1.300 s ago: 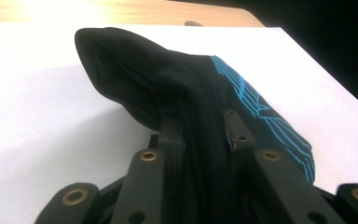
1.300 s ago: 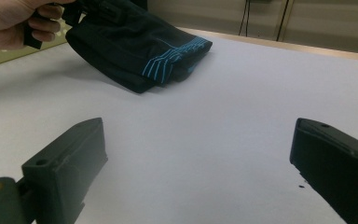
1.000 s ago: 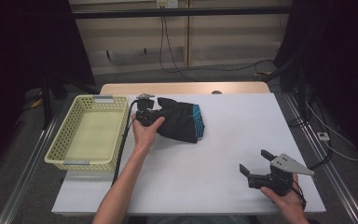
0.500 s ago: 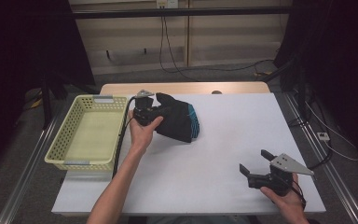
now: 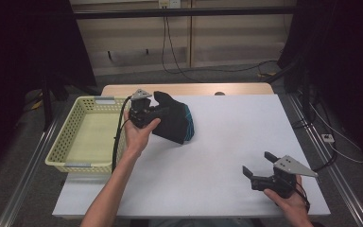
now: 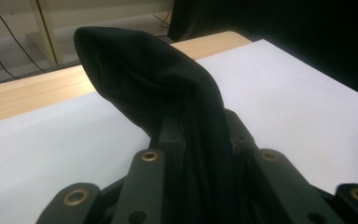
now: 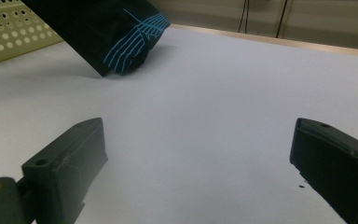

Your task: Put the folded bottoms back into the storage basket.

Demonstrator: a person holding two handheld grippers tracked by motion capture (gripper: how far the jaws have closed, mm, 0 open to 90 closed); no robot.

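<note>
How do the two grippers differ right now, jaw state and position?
The left gripper is shut on the black cloth; the right gripper is open and holds nothing. The left gripper sits at the far left beside the yellow basket; the right gripper rests near the table's near right corner. Both are black and hand-held.

A soft, matt black cloth point(image 5: 172, 120) with thin bright blue lines is sagging in folds. The basket point(image 5: 68, 142) is looking like pale yellow perforated plastic. The table point(image 5: 236, 142) is showing a smooth, matt white top edged with light wood. The left gripper point(image 5: 146, 113) and right gripper point(image 5: 256, 171) are showing matt dark plastic.
</note>
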